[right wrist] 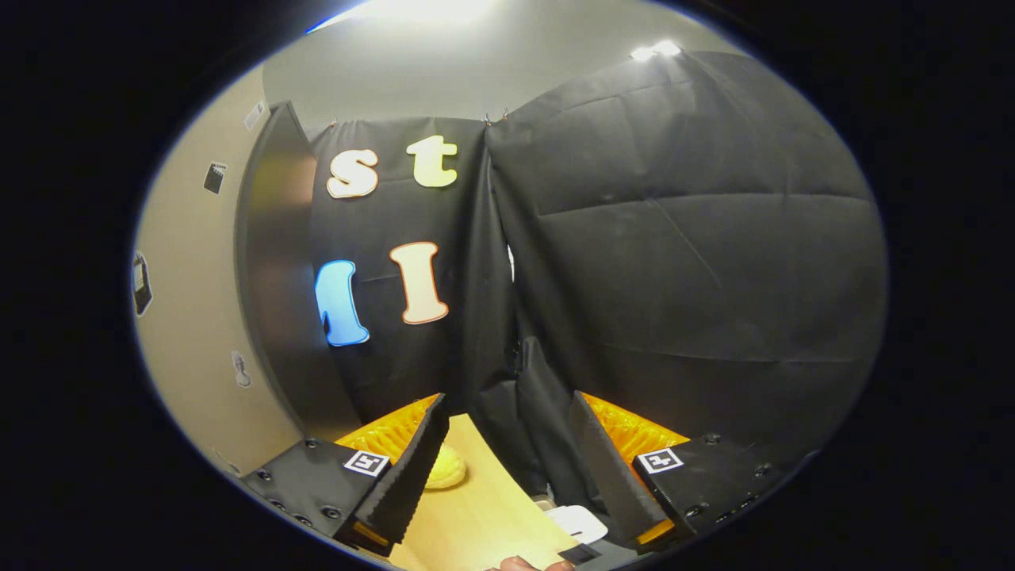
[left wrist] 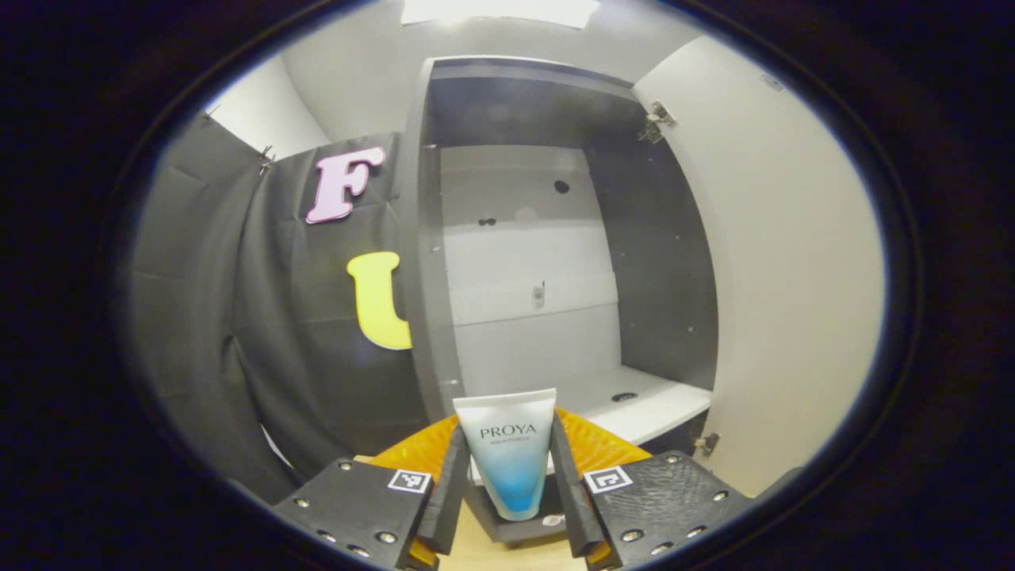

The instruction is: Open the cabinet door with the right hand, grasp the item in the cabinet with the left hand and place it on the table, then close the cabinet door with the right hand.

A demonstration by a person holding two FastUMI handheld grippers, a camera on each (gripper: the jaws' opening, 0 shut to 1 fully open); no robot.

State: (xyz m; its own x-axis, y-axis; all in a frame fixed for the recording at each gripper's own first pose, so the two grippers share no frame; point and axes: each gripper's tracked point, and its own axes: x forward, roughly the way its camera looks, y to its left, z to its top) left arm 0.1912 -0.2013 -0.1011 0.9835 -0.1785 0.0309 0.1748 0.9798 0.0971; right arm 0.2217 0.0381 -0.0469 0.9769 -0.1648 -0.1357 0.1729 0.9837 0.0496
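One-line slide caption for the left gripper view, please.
Left hand-held gripper holds a tube between both fingers before the open cabinet, its door swung wide.

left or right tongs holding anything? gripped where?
Left tongs clamp the tube by its two sides, wide crimped end up. Right tongs are open and hold nothing.

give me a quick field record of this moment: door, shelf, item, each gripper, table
cabinet door: swung open, hinges showing on its inner edge
cabinet shelf: bare white surface, nothing resting on it
item: white-and-blue tube, upright, cap end down
left gripper: jaws closed against both sides of the tube, in front of the cabinet
right gripper: jaws apart, holding nothing, facing the booth's cloth wall
table: wooden top beneath the right gripper, with a yellow object lying on it
task stage: tube out of the cabinet, not yet set down; door not yet closed
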